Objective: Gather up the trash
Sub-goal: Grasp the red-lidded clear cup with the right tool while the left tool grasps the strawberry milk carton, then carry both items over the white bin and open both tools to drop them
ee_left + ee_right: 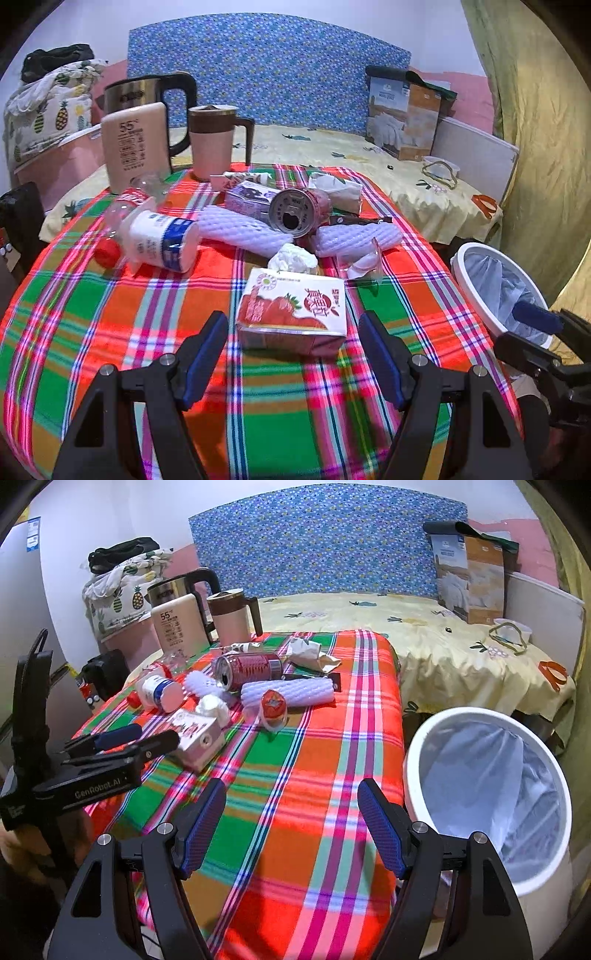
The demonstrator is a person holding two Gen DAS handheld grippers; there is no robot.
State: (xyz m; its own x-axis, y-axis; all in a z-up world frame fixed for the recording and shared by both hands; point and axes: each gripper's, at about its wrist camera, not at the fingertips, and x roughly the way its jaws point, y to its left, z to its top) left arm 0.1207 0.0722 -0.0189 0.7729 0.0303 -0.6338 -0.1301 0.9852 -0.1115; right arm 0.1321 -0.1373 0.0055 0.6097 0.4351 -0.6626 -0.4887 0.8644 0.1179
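In the left wrist view, the left gripper was seen with its blue-padded jaws spread wide, nothing held between them. A white rectangular drink carton printed with red strawberries lay on its side just ahead of the gap, near but not touched by either finger. Behind it, on the red, green and pink plaid tablecloth, the rest of the litter was piled: a crumpled white tissue, two white foam-net sleeves, an opened red aluminium can on its side, a white plastic bottle with a blue label and a clear bottle with a red cap. The white round bin lined with a pale blue bag stood off the table's right edge.

In the right wrist view, the right gripper was likewise spread and empty, held above bare cloth just beside the bin. The liner appeared empty as far as could be seen, though its bottom was hidden. A small clear cup with a red foil lid lay near the sleeves.

The task was judged barely begun: the whole pile remained to be collected, with the carton the likely first pick.
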